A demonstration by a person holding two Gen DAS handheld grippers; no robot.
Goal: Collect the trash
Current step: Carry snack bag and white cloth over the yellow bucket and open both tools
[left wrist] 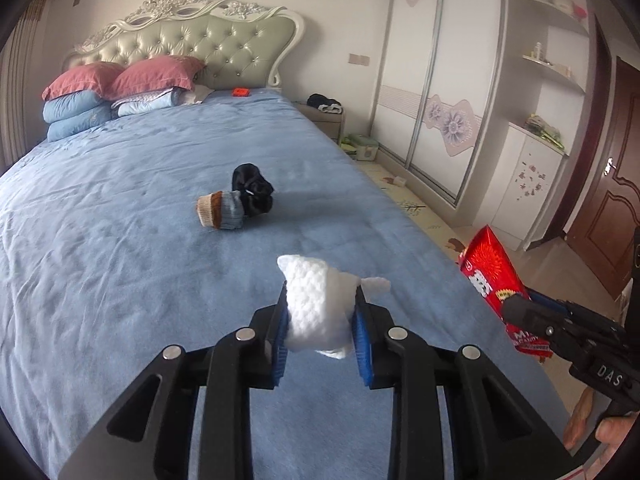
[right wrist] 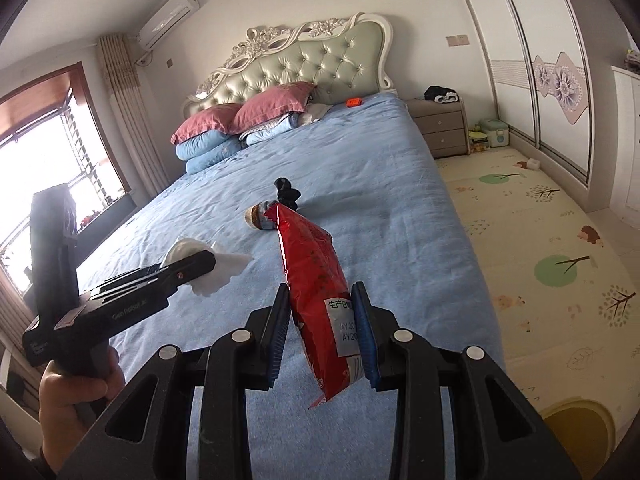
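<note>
Trash is being held in both claws at once: a crumpled white tissue (left wrist: 316, 312) is being pinched between the blue pads of the left gripper (left wrist: 322, 320), and a red snack wrapper (right wrist: 320, 292) is being clamped between the pads of the right gripper (right wrist: 324, 320). Both pieces are being carried clear above the blue bedspread (left wrist: 120, 220), not resting on it.

The tissue is being squeezed at its middle, with loose corners sticking out ahead of and below the fingertips. The wrapper is being gripped near its lower end, so most of it is standing up ahead of the jaws and leaning toward the left claw, while a short tail is hanging beneath them.

As a judgement, the step in hand is the carrying of both pieces to a bin, which is not being shown in either view. It would be done well if both grips are being kept firm and the claws level, since the slick wrapper is likely to slide and the soft tissue to pull free if snagged.

Ahead of both claws, well apart from them, a rolled sock (left wrist: 220, 210) and a black bundle (left wrist: 254, 194) are lying touching each other on the bed; whether they count as trash cannot be told.
</note>
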